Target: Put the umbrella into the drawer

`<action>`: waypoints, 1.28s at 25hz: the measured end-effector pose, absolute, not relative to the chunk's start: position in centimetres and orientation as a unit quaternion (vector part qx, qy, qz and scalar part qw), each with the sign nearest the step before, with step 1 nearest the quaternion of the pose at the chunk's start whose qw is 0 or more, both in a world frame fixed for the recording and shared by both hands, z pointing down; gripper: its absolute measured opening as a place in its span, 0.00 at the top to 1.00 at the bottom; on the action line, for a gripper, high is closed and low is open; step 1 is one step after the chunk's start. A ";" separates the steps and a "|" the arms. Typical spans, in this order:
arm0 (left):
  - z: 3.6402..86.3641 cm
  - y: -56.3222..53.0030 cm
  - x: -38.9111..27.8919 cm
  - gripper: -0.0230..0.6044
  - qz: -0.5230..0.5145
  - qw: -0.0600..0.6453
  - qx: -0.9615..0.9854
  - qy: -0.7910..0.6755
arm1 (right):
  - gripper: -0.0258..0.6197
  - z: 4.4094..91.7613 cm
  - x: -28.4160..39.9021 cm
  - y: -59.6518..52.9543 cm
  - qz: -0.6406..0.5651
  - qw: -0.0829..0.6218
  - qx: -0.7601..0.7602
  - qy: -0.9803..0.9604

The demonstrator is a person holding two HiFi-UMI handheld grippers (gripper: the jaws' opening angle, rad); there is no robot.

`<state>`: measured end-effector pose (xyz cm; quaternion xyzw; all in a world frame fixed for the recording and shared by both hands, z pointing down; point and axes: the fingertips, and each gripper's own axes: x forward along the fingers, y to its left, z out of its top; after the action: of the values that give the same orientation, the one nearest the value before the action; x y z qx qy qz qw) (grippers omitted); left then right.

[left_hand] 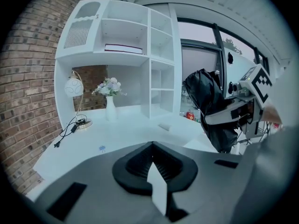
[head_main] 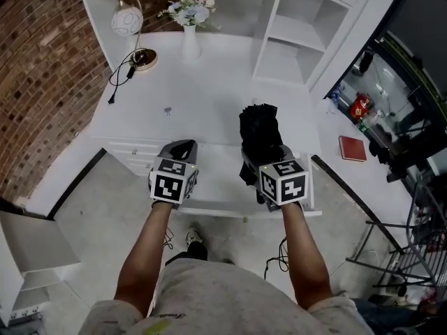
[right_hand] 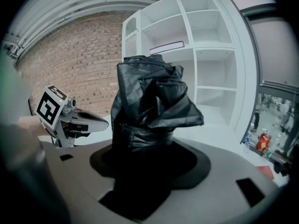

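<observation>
A folded black umbrella (head_main: 258, 132) stands upright in my right gripper (head_main: 269, 162), which is shut on its lower part. In the right gripper view the umbrella (right_hand: 150, 99) fills the middle above the jaws (right_hand: 145, 158). It hangs over a white drawer (head_main: 230, 209) pulled out from the desk front. My left gripper (head_main: 183, 149) hovers at the drawer's left end, a hand's width from the umbrella, shut with nothing in it (left_hand: 152, 166). The left gripper view shows the umbrella (left_hand: 208, 101) at the right.
On the white corner desk (head_main: 209, 89) stand a globe lamp (head_main: 128, 22) with a black cord (head_main: 121, 75) and a vase of flowers (head_main: 190, 21). White shelves (head_main: 293, 37) rise at the back right. A red book (head_main: 353, 149) lies at the right. Brick wall at the left.
</observation>
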<state>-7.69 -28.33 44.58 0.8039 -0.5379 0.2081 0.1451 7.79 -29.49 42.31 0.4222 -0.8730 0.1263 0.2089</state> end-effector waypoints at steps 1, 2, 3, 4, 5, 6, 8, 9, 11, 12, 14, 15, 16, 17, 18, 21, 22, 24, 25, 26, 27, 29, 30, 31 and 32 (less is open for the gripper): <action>44.7 -28.4 -7.8 0.97 0.208 0.146 0.804 -0.537 | 0.56 42.4 7.7 -29.5 0.125 0.213 0.420 -0.873; 44.8 -28.5 -7.8 0.97 0.209 0.147 0.804 -0.537 | 0.56 42.6 7.6 -29.6 0.123 0.218 0.418 -0.873; 45.0 -28.5 -7.9 0.97 0.209 0.148 0.804 -0.537 | 0.56 42.8 7.6 -29.6 0.121 0.222 0.415 -0.874; 45.1 -28.5 -8.0 0.97 0.209 0.149 0.803 -0.538 | 0.56 43.0 7.5 -29.7 0.120 0.228 0.412 -0.874; 45.3 -28.5 -8.0 0.97 0.209 0.151 0.803 -0.538 | 0.56 43.3 7.4 -29.7 0.119 0.234 0.407 -0.875; 45.6 -28.4 -8.0 0.97 0.210 0.152 0.802 -0.538 | 0.56 43.6 7.3 -29.6 0.117 0.240 0.402 -0.876; 46.1 -28.3 -8.2 0.97 0.214 0.154 0.801 -0.538 | 0.56 44.3 6.9 -29.5 0.112 0.256 0.392 -0.877; 46.4 -28.2 -8.4 0.97 0.215 0.155 0.800 -0.538 | 0.56 44.6 6.6 -29.4 0.108 0.264 0.386 -0.877; 46.9 -28.0 -9.0 0.97 0.215 0.162 0.796 -0.541 | 0.56 45.4 6.0 -29.2 0.101 0.284 0.370 -0.879; 47.1 -27.9 -9.3 0.97 0.214 0.167 0.794 -0.544 | 0.56 45.8 5.8 -29.1 0.099 0.294 0.361 -0.880; 47.6 -27.6 -9.8 0.97 0.214 0.173 0.790 -0.548 | 0.56 46.7 5.3 -28.8 0.093 0.314 0.343 -0.880; 47.9 -27.5 -10.0 0.97 0.214 0.175 0.788 -0.549 | 0.56 47.1 5.1 -28.7 0.090 0.324 0.335 -0.880; 48.2 -27.4 -10.3 0.97 0.214 0.178 0.787 -0.551 | 0.56 47.7 4.9 -28.6 0.088 0.335 0.328 -0.879; 48.5 -27.3 -10.5 0.97 0.214 0.181 0.785 -0.552 | 0.56 48.2 4.7 -28.4 0.085 0.344 0.321 -0.878; 48.8 -27.2 -10.7 0.97 0.213 0.184 0.784 -0.553 | 0.56 48.8 4.5 -28.2 0.084 0.353 0.315 -0.877; 49.5 -26.9 -10.9 0.97 0.216 0.192 0.781 -0.553 | 0.56 50.1 4.0 -27.8 0.088 0.368 0.302 -0.875; 49.7 -26.9 -10.9 0.97 0.217 0.194 0.781 -0.552 | 0.56 50.4 3.8 -27.8 0.091 0.372 0.298 -0.874; 50.2 -26.9 -10.9 0.97 0.220 0.196 0.781 -0.550 | 0.56 51.2 3.5 -27.6 0.093 0.383 0.289 -0.873; 50.4 -26.8 -11.0 0.97 0.221 0.197 0.781 -0.550 | 0.56 51.7 3.3 -27.5 0.092 0.390 0.283 -0.872; 50.7 -26.7 -11.1 0.97 0.223 0.199 0.780 -0.549 | 0.56 52.1 3.1 -27.3 0.091 0.396 0.277 -0.871; 51.0 -26.7 -11.2 0.97 0.225 0.200 0.780 -0.549 | 0.56 52.6 2.9 -27.2 0.089 0.403 0.270 -0.870; 51.6 -26.6 -11.5 0.97 0.227 0.205 0.778 -0.548 | 0.56 53.4 2.6 -27.1 0.087 0.415 0.255 -0.869; 51.8 -26.6 -11.6 0.97 0.228 0.208 0.778 -0.547 | 0.56 53.8 2.4 -27.0 0.085 0.422 0.248 -0.868; 52.1 -26.5 -11.6 0.97 0.229 0.211 0.778 -0.545 | 0.56 54.2 2.2 -26.9 0.083 0.430 0.241 -0.866; 52.4 -26.4 -11.6 0.97 0.229 0.214 0.779 -0.543 | 0.56 54.5 2.1 -26.8 0.081 0.436 0.235 -0.865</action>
<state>-11.59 -26.38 52.37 0.7787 -0.5435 0.2292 0.2137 2.10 -26.83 54.54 0.2346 -0.8648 0.0813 0.4363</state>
